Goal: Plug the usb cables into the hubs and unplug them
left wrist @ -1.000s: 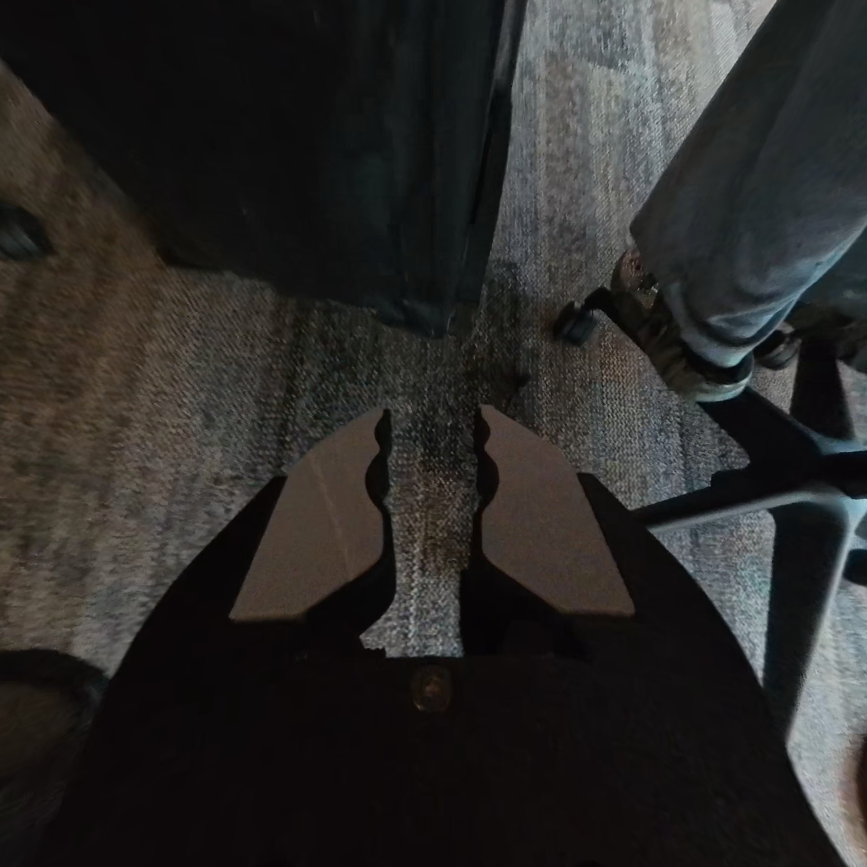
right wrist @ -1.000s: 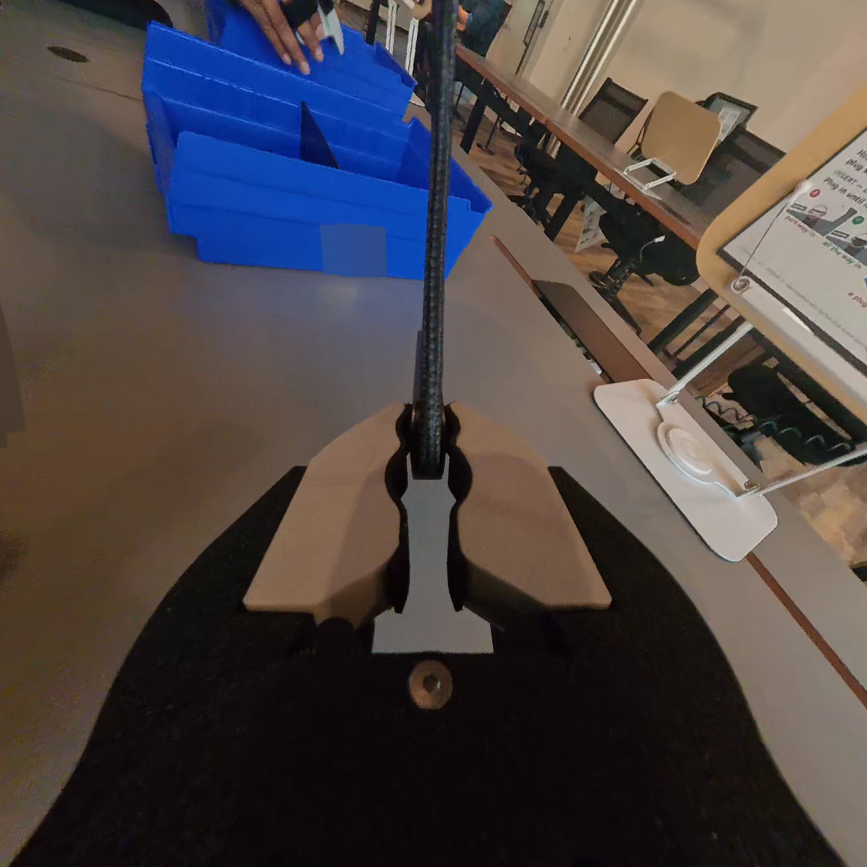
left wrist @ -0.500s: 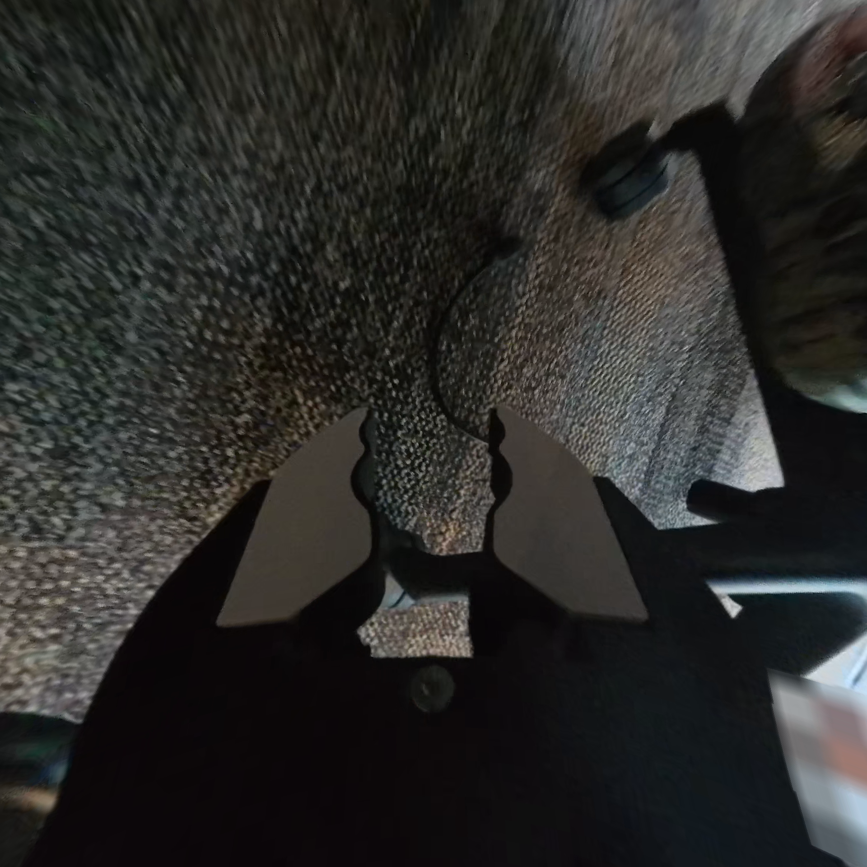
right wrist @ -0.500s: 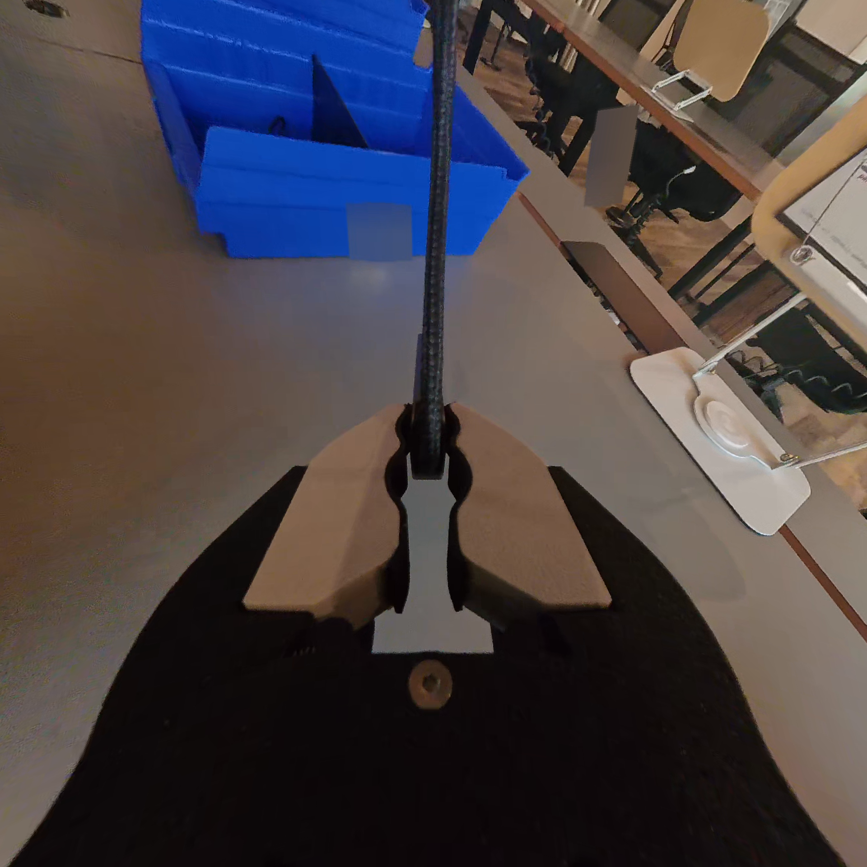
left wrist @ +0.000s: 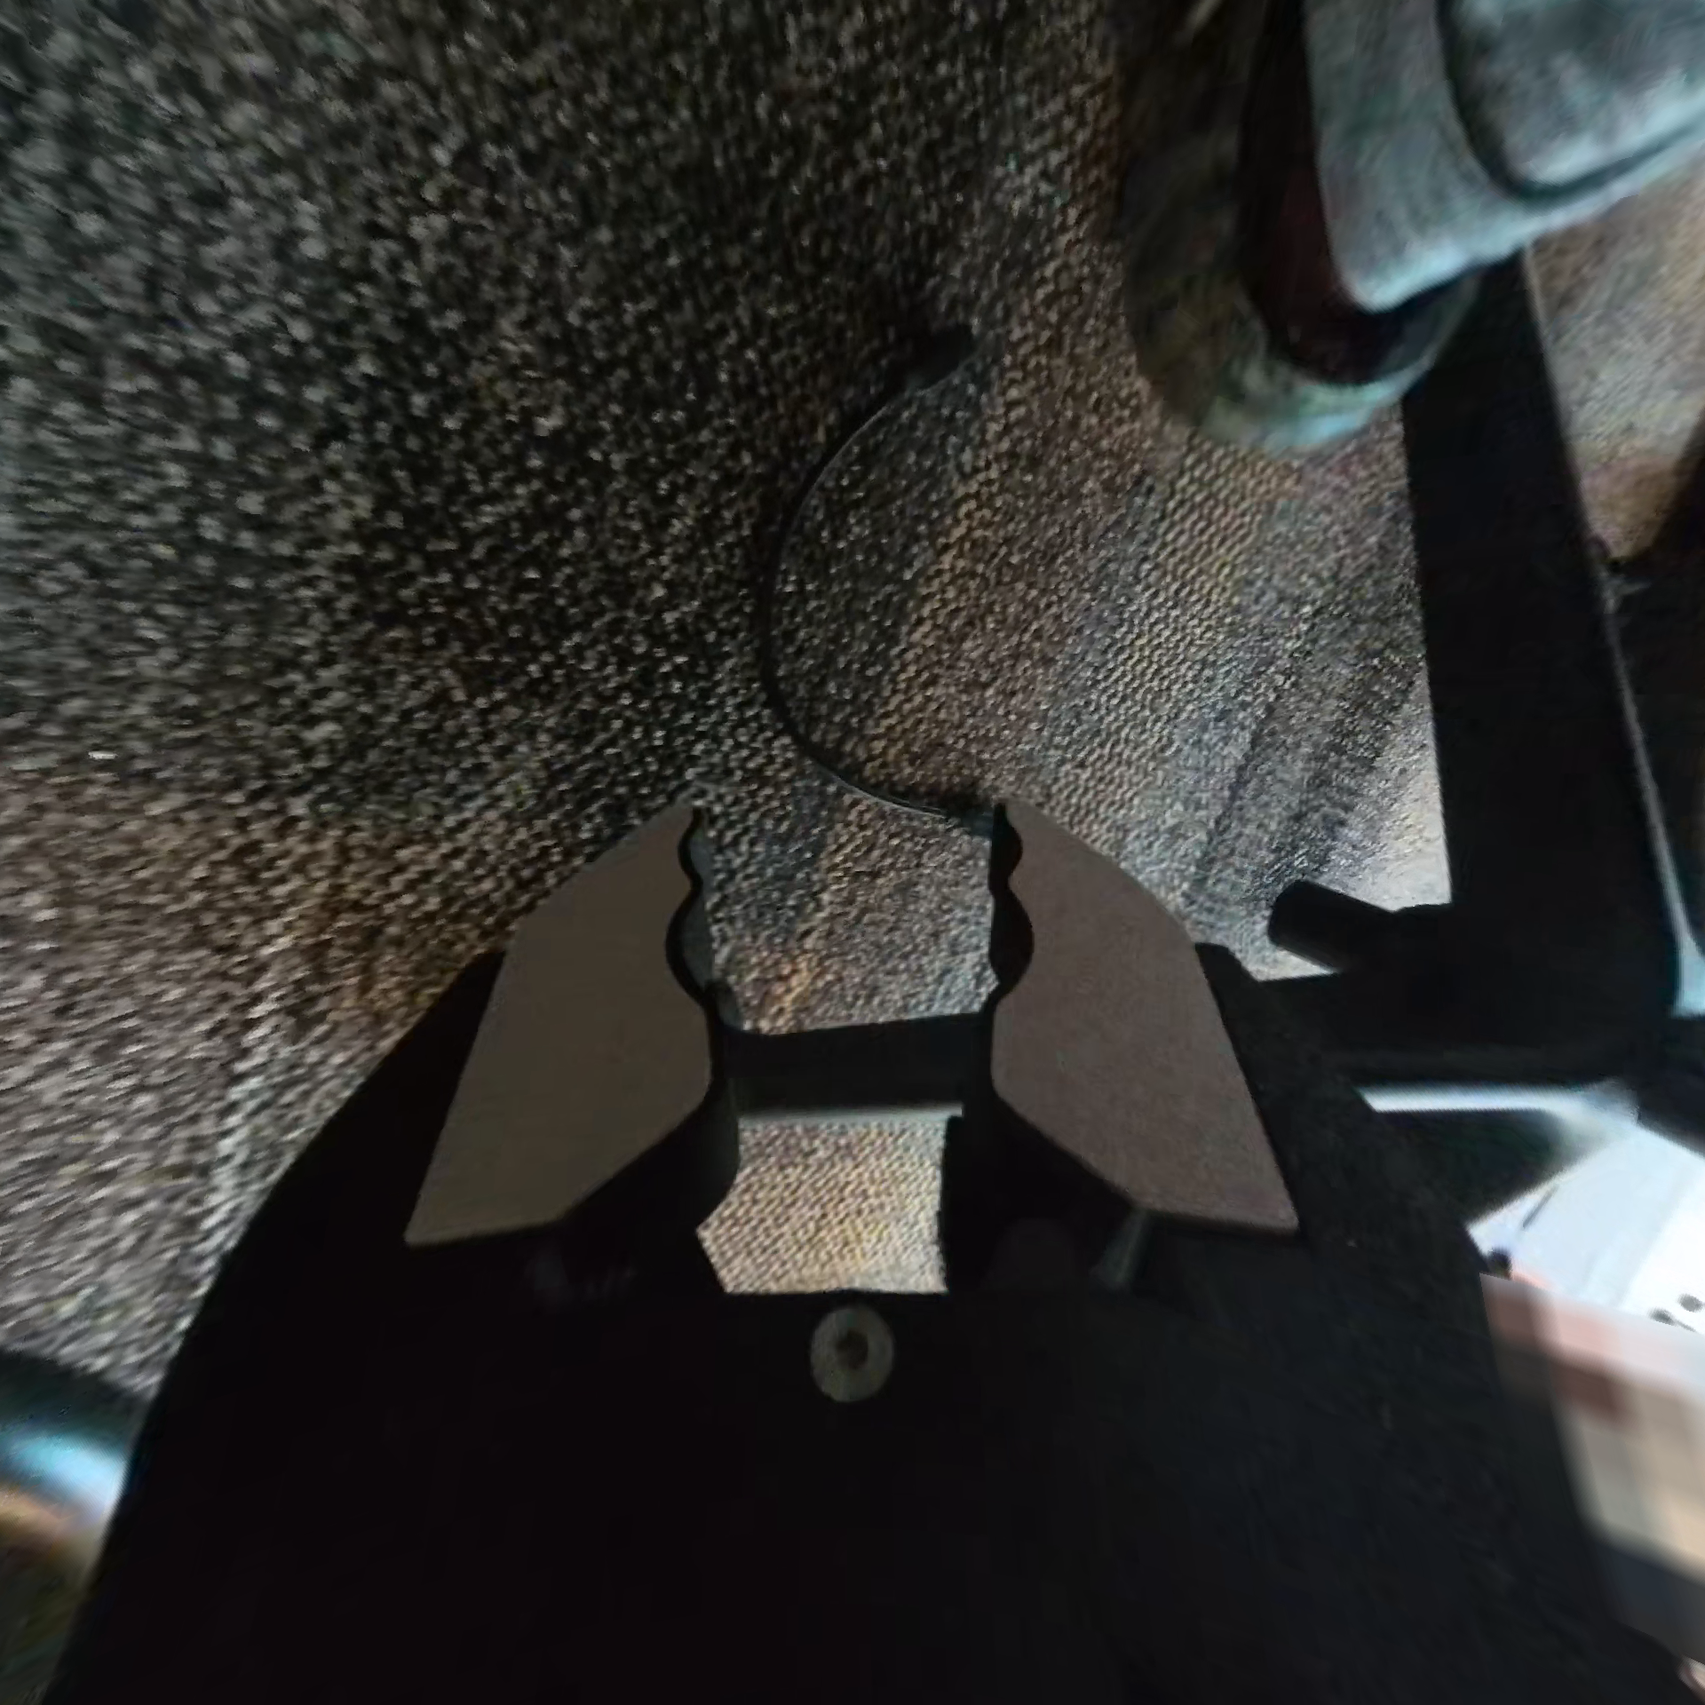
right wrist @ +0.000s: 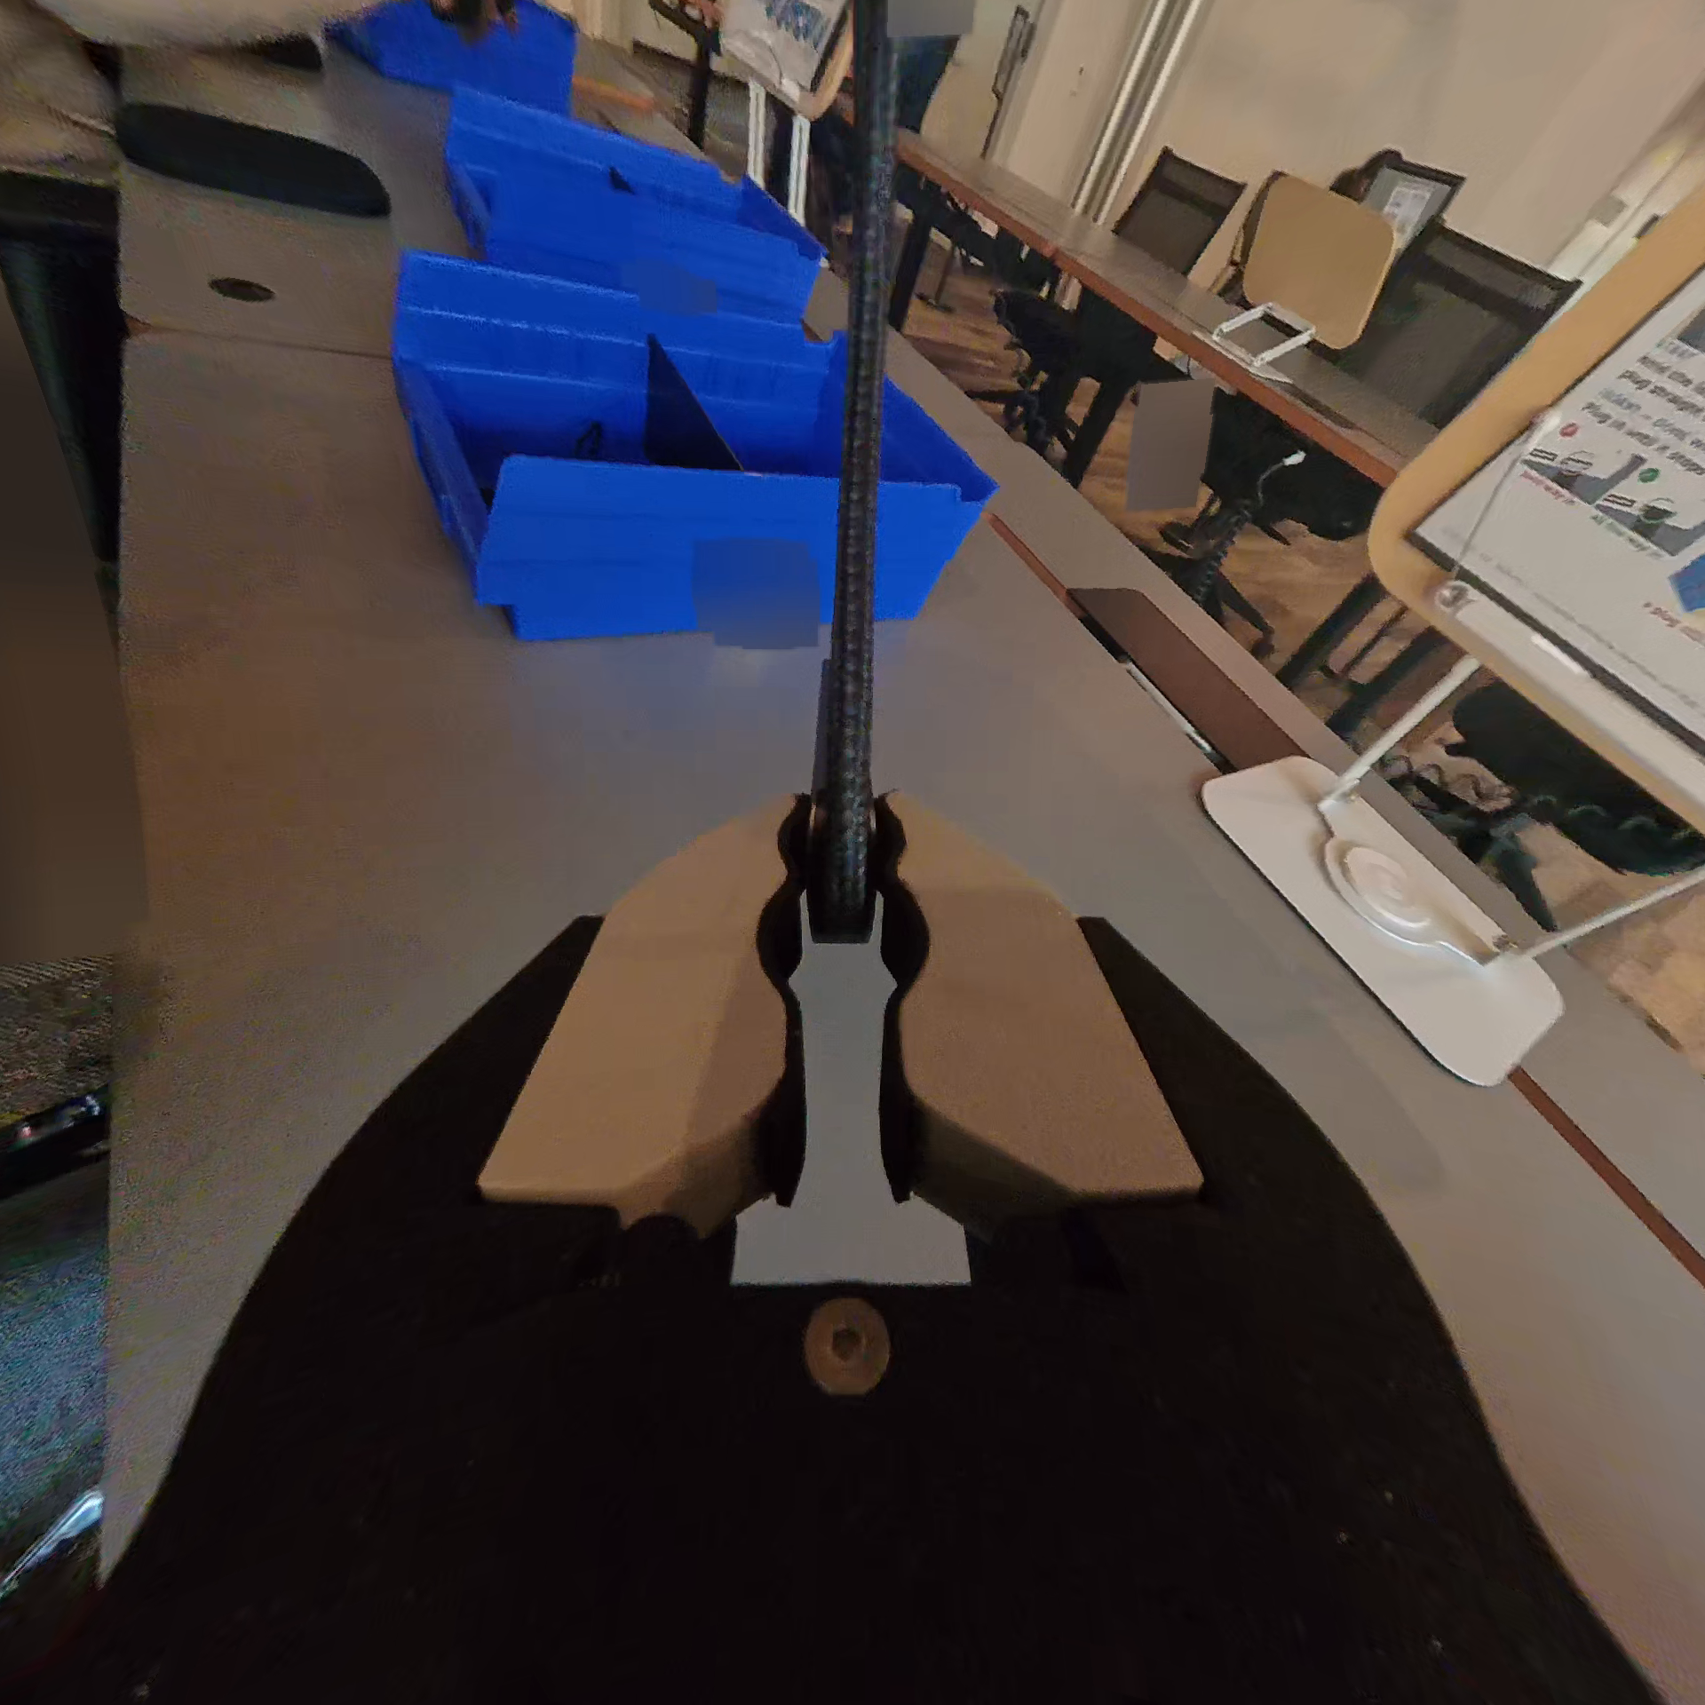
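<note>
The left gripper (left wrist: 844,835) has dropped from looking across the floor to hanging close over the carpet (left wrist: 369,461), and its jaws have spread wider; they stand apart with a dark bar crossing low between them, perhaps a hub or plug, though the view is too dim to say. A thin cable (left wrist: 784,600) lies on the carpet in a curve, its near end just beside the right fingertip, its far end toward a shoe (left wrist: 1292,304). So the left side seems to be fetching something fallen, and no plugging is under way.

The right gripper (right wrist: 841,812) stays clamped on a braided cable (right wrist: 858,461) above the table (right wrist: 369,738) (the blue bins (right wrist: 720,535) now sit farther off). Its long axis runs nearly upright, rising out of the top of view
</note>
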{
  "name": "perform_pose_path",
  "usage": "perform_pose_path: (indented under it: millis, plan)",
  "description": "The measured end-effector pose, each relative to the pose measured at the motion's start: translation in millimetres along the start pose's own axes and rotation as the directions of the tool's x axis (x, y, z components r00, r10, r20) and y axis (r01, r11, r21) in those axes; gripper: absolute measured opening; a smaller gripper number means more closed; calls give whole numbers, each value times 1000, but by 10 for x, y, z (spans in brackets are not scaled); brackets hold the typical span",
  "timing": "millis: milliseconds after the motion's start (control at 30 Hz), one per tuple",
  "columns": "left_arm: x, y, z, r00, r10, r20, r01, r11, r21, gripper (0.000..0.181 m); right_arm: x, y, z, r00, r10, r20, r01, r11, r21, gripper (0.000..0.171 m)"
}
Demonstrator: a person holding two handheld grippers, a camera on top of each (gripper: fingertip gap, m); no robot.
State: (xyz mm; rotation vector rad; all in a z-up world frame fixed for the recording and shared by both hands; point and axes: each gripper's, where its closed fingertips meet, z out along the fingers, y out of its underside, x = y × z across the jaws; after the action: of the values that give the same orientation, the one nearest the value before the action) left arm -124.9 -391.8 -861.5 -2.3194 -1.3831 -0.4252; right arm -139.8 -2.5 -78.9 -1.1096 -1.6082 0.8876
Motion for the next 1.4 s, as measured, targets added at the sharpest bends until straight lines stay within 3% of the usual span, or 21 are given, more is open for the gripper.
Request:
perform_pose_path:
  millis: [267,533,633,767,900,1000,1133,1300,1400]
  plan:
    - [-250,-492,-633,986,108,127,-113,993,28,58,247,169,258,997,-12,72,8,998,58,11]
    - [313,-604,-731,949,313,-30,-314,942,-115,58,378,457,356,987,93,130,-108,988,111,11]
    - [303,-525,-540,939,343,-35,-345,928,-140,57,305,514,401,979,132,157,-159,972,174,11]
    - [168,-514,-46,938,346,22,-345,937,-52,57,170,571,449,957,203,206,-249,942,226,11]
    - [-57,-458,478,912,346,219,-358,934,14,57,145,491,405,952,200,229,-257,932,254,11]
    - [25,-473,782,902,345,259,-376,923,81,51,111,502,450,937,240,253,-302,921,246,11]
    - [100,-503,1186,848,466,251,-489,872,31,50,133,589,580,942,245,230,-293,933,209,11]
    - [80,-783,1549,809,531,253,-552,834,16,45,251,607,601,942,266,206,-311,922,232,11]
    - [156,-619,1812,683,709,177,-694,705,-147,50,300,621,601,939,283,197,-326,915,236,11]
